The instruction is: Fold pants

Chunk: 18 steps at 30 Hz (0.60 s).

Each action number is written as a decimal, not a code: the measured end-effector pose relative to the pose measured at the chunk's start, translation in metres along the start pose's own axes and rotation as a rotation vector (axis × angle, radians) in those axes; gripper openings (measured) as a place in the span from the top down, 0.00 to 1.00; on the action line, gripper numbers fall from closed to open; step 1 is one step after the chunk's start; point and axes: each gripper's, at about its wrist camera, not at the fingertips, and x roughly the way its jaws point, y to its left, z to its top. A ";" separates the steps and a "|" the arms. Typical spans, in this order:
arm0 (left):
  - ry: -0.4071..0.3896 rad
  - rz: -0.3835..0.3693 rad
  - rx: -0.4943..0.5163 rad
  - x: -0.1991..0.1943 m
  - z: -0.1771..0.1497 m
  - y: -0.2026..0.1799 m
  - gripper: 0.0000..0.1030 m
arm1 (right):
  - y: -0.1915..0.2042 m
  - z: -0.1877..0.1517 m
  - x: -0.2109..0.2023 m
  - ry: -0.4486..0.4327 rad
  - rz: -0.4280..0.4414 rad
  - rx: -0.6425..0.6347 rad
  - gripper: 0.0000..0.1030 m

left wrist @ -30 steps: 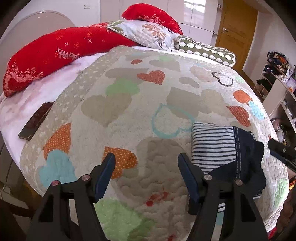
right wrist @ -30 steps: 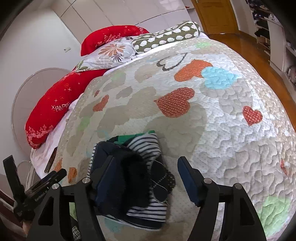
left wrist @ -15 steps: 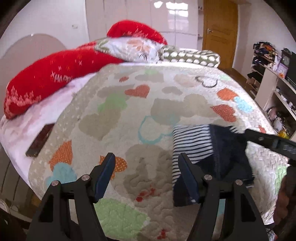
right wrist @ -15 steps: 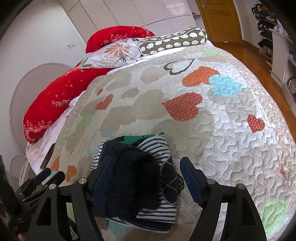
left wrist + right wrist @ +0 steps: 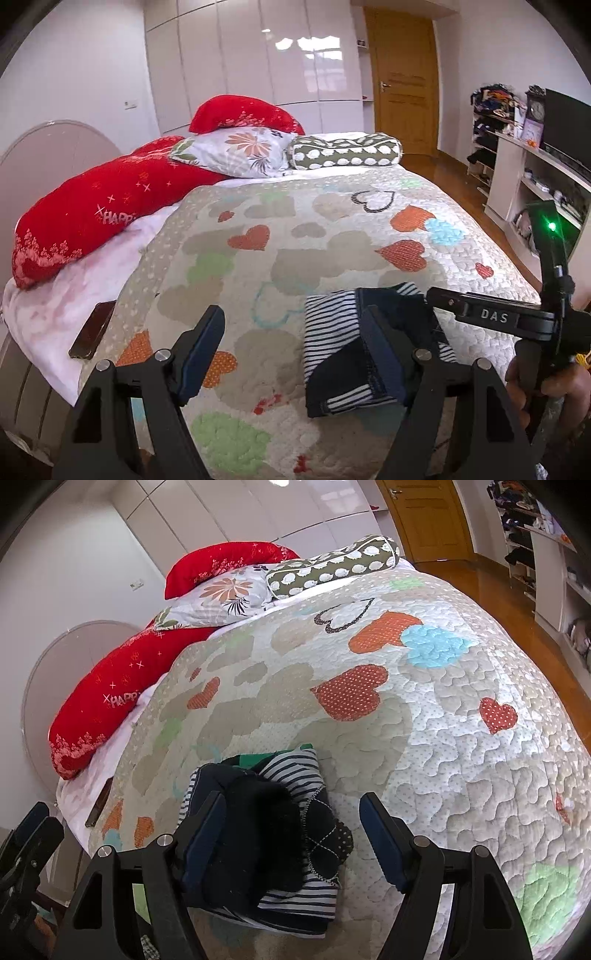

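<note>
The folded pants [image 5: 332,339], navy with black-and-white stripes, lie in a compact bundle near the front edge of the heart-patterned quilt [image 5: 288,240]. They also show in the right wrist view [image 5: 266,827]. My left gripper [image 5: 295,347] is open and empty, raised above the quilt, its right finger in front of the bundle. My right gripper [image 5: 291,834] is open and empty, hovering over the bundle. The right gripper's body [image 5: 495,317] shows at the right of the left wrist view.
A dark phone [image 5: 92,330] lies on the white sheet at the bed's left edge. Red, floral and dotted pillows [image 5: 236,147] line the head. White shelves [image 5: 524,184] and a wooden door [image 5: 402,99] stand at the right.
Both grippers have lifted and pulled back from the quilt, so more of the room shows. The pants bundle has stayed in place. Both grippers remain open.
</note>
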 end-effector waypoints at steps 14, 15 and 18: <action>0.053 -0.002 0.022 0.015 -0.006 -0.014 0.27 | -0.015 -0.004 0.000 0.004 0.016 0.047 0.23; 0.057 -0.003 0.020 0.016 -0.006 -0.014 0.27 | -0.016 -0.005 0.001 0.005 0.016 0.048 0.23; 0.096 -0.023 -0.004 0.027 -0.009 -0.008 0.27 | -0.016 -0.005 0.002 0.007 0.018 0.047 0.23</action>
